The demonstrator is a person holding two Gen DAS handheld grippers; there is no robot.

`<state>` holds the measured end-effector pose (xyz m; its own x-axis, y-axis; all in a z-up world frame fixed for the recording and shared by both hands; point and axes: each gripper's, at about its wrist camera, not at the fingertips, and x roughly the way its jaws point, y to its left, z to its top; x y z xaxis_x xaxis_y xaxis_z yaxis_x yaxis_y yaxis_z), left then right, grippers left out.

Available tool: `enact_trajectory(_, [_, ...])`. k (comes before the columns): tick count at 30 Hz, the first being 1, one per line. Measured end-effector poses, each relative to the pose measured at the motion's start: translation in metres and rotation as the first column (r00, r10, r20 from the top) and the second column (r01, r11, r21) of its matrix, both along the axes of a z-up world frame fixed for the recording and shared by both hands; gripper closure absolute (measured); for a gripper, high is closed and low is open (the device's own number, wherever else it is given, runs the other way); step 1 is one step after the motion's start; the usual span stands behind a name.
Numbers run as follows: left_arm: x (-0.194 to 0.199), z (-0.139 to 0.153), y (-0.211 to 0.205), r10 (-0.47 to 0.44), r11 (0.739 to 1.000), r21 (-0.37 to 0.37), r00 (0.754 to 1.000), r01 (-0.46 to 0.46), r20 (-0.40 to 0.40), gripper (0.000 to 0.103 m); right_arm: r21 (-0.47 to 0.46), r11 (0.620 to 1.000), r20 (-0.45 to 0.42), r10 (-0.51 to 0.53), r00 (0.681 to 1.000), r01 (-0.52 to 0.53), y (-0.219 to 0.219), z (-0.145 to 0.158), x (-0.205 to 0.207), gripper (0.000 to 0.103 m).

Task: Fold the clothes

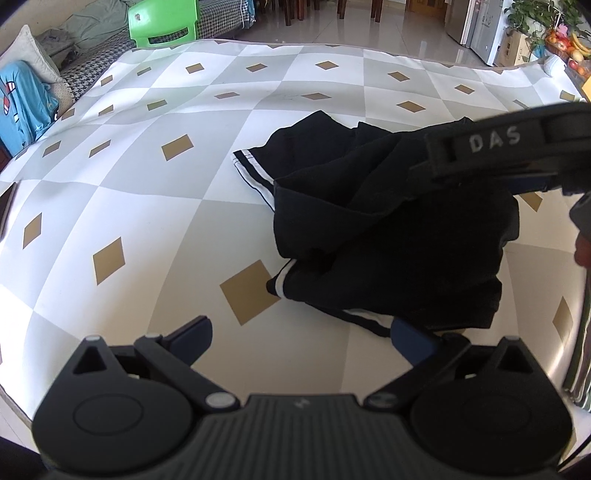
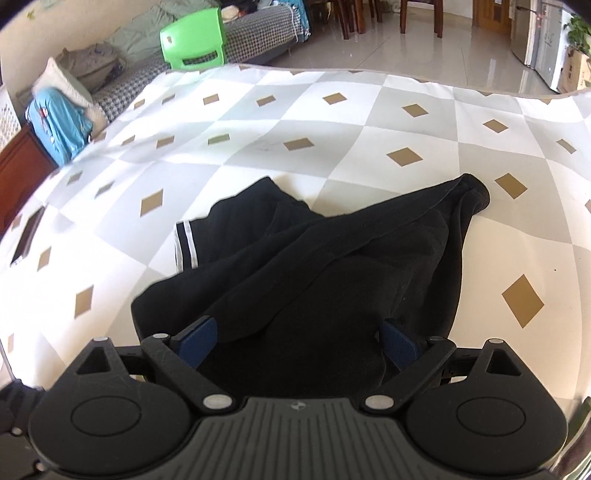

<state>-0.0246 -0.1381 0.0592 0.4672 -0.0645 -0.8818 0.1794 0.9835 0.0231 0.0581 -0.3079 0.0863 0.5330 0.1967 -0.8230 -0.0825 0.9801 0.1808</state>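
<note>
A black garment with white stripes [image 1: 388,236] lies crumpled on the checked table cover [image 1: 147,184]. My left gripper [image 1: 301,338] is open, low over the cover just in front of the garment's near striped hem; its right finger [image 1: 410,339] is at the hem's edge. The right gripper's body [image 1: 517,147] reaches in from the right above the cloth. In the right wrist view the garment [image 2: 332,258] fills the middle and runs between the wide-open fingers of my right gripper [image 2: 299,341]. The jaws are not closed on it.
A green plastic chair [image 1: 162,22] stands at the table's far edge. A sofa with cushions and a blue garment [image 1: 22,107] is at the far left. A dark flat device [image 2: 27,236] lies near the left edge. A fruit pile [image 1: 565,44] sits at far right.
</note>
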Motion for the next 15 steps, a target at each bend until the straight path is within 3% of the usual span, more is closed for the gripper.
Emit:
enact_trajectory(8, [0.011,-0.007,0.008,0.052,0.998,0.022,0.999,-0.052,-0.006,0.0,0.153,0.973,0.007,-0.179,0.984,0.175,-0.034,0.003,0.018,0.008])
enact_trajectory(15, [0.016,-0.018,0.005,0.055,0.998,0.046,0.998,-0.053,-0.029,0.0,0.194,0.938,-0.03,-0.287,0.957,0.288,-0.054,-0.014,0.036,0.008])
